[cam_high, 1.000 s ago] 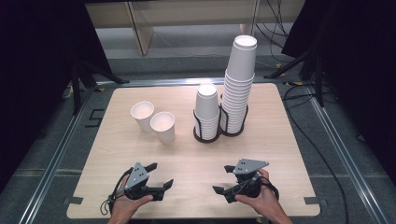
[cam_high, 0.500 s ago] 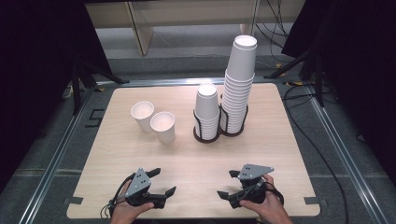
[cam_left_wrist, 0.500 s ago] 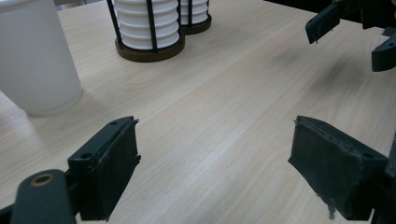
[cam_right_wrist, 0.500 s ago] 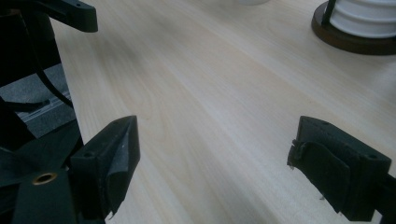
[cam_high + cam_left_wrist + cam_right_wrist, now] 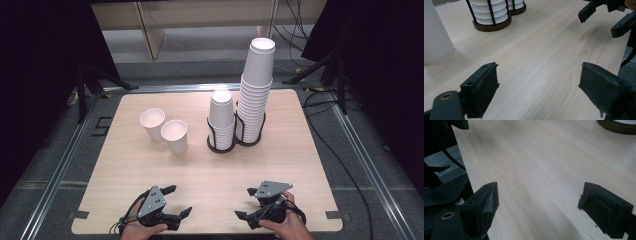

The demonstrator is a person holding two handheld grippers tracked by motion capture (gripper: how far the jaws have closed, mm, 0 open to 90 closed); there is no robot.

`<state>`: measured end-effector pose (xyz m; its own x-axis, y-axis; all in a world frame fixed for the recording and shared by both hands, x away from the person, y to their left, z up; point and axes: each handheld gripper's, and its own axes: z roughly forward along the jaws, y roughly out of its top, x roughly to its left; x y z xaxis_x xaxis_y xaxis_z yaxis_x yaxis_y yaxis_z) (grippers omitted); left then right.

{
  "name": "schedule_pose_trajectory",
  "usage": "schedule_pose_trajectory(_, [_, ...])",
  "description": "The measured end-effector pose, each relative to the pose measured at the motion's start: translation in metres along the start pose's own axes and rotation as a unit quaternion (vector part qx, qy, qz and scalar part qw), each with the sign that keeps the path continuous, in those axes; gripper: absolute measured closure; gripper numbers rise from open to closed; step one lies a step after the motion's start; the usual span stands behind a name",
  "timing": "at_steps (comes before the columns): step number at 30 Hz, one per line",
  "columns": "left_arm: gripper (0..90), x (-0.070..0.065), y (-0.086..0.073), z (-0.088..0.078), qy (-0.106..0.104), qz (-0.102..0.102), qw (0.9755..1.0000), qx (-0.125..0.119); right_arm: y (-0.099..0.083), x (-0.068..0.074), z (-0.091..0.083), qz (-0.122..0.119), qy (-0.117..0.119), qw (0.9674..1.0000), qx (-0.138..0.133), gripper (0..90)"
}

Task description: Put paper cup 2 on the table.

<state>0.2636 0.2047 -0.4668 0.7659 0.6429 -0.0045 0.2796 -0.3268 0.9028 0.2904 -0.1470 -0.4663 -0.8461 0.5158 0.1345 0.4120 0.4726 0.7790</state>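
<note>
2 grippers low at the near table edge, cups well ahead

The left gripper (image 5: 176, 201) and right gripper (image 5: 246, 203) both have jaws apart, nothing between them. The 2 loose paper cups (image 5: 174, 136) stand well beyond the left gripper, with the cup stacks in a black holder (image 5: 235, 142) farther right on the table (image 5: 300, 165).

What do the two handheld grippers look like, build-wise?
Both the left gripper and the right gripper are black two-jaw units with a grey three-cornered plate on top. The jaws carry flat dark pads; a brass-coloured rivet sits near the base. Black cable trails from each.
</note>
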Motion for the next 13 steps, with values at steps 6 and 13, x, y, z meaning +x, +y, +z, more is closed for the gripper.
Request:
schedule_pose_trajectory(6, [14.5, 0.0012, -0.0002, 0.0011, -0.003, -0.002, 1.0, 0.002, -0.0002, -0.001, -0.0003, -0.001, -0.002, 1.0, 0.004, 15.7])
schedule_pose_trajectory(13, [14.5, 0.0011, -0.0002, 0.0016, -0.006, 0.001, 1.0, 0.007, -0.0008, -0.0015, 0.0005, 0.006, -0.001, 1.0, 0.008, 15.7])
